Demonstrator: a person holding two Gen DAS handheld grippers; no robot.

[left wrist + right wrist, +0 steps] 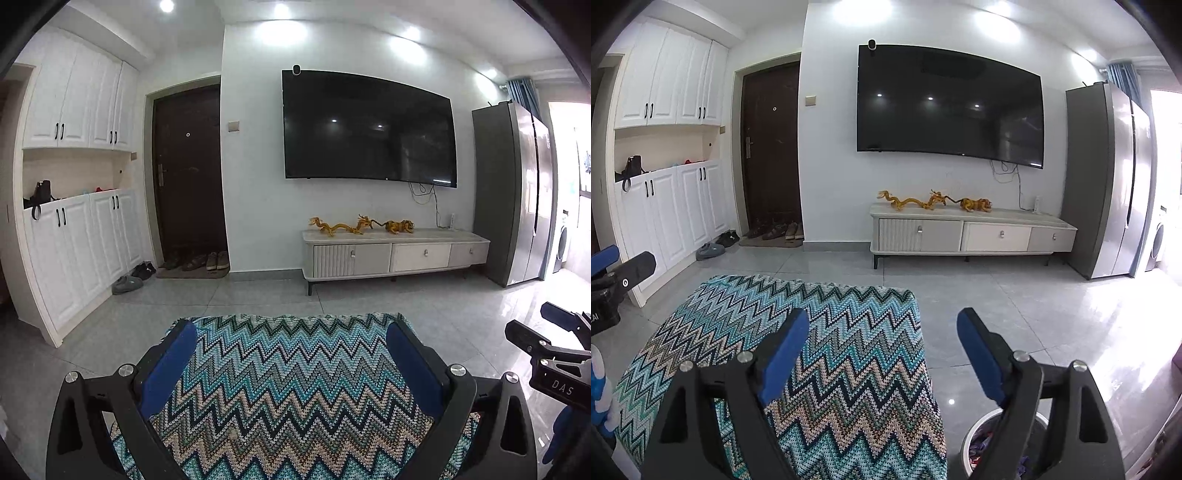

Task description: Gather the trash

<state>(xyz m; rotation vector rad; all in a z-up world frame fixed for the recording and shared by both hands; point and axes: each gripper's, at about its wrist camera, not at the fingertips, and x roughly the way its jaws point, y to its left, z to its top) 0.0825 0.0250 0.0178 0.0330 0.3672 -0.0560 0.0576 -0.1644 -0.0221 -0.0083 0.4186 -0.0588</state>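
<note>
Crumpled scraps fill a white bin (971,443) on the floor at five o'clock in the right wrist view, just beside the zigzag-covered bench (849,350); they look light and soft, best pinched at a raised fold. Both the right claw (882,332) and left claw (293,339) hang wide and empty above the bench, which shows no loose trash.

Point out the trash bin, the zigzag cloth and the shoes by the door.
trash bin (966,448): right wrist view, white rim at left.
zigzag cloth (857,332): right wrist view, middle of top.
shoes (218,260): left wrist view, pale pair on doormat.
</note>
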